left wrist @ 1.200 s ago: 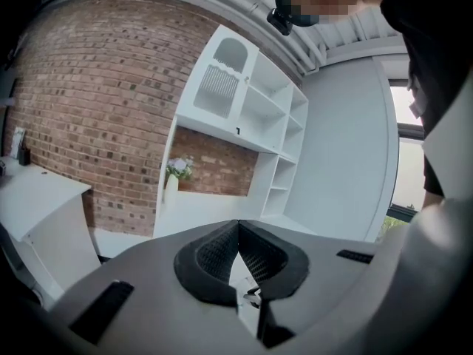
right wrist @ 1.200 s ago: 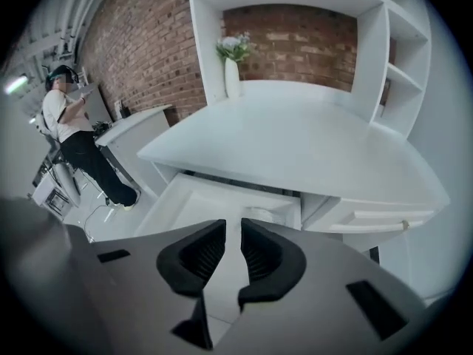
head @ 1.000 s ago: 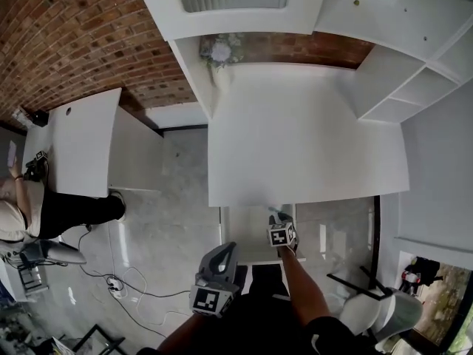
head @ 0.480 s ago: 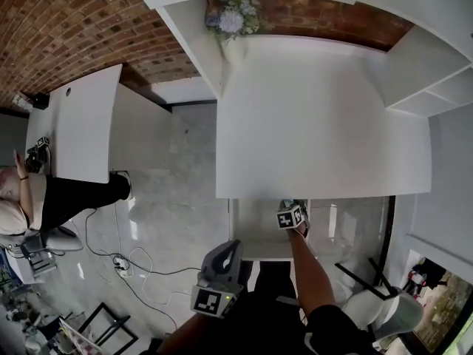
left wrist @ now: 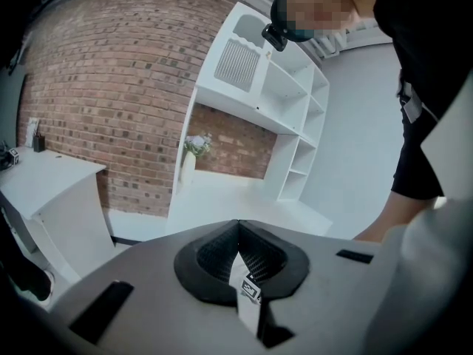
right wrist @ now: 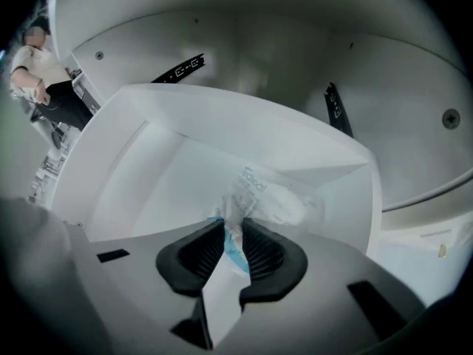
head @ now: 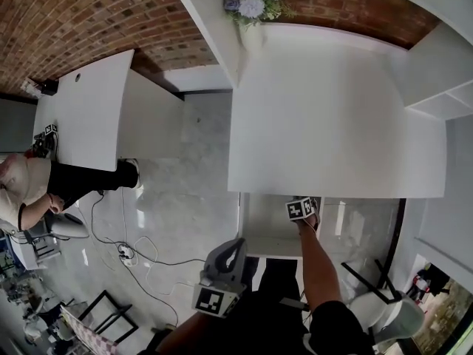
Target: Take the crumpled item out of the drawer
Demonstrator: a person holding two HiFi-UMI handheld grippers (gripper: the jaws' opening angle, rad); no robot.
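- While the crumpled item [right wrist: 272, 198] lay on the floor of the open drawer [right wrist: 140, 176], toward the back right corner at the middle of the right gripper view, the right gripper [right wrist: 231, 231] had its fingers [right wrist: 196, 253] drawn narrow on the item's near end. A pinch of white-and-blue wrapper was caught between the ribbed pads.
- Grip was taken on the tail nearest the drawer's open front, apparently because that end was the easiest to reach from outside. The bulk of the item rested on the drawer floor, so the lift-out was judged not yet done.
- Its long axis ran from the fingers at lower centre of the frame up and to the right, toward the drawer's back corner. The puffed, printed end pointed away from the gripper to the upper right, and the pinched end was twisted thin.
- Seen from the head view, the right gripper [head: 301, 209] reached under the front edge of the white surface [head: 332, 124] into the drawer [head: 259, 231] at lower centre of the frame. The item could not be made out there.
- At lower centre-left of the head view, the left gripper [head: 220, 276] hung apart from the drawer, evidently kept clear of the work. In the left gripper view its fingers [left wrist: 211, 256] were pressed together with nothing between them, aimed across the room at a brick wall [left wrist: 111, 87] and white shelving [left wrist: 288, 109].
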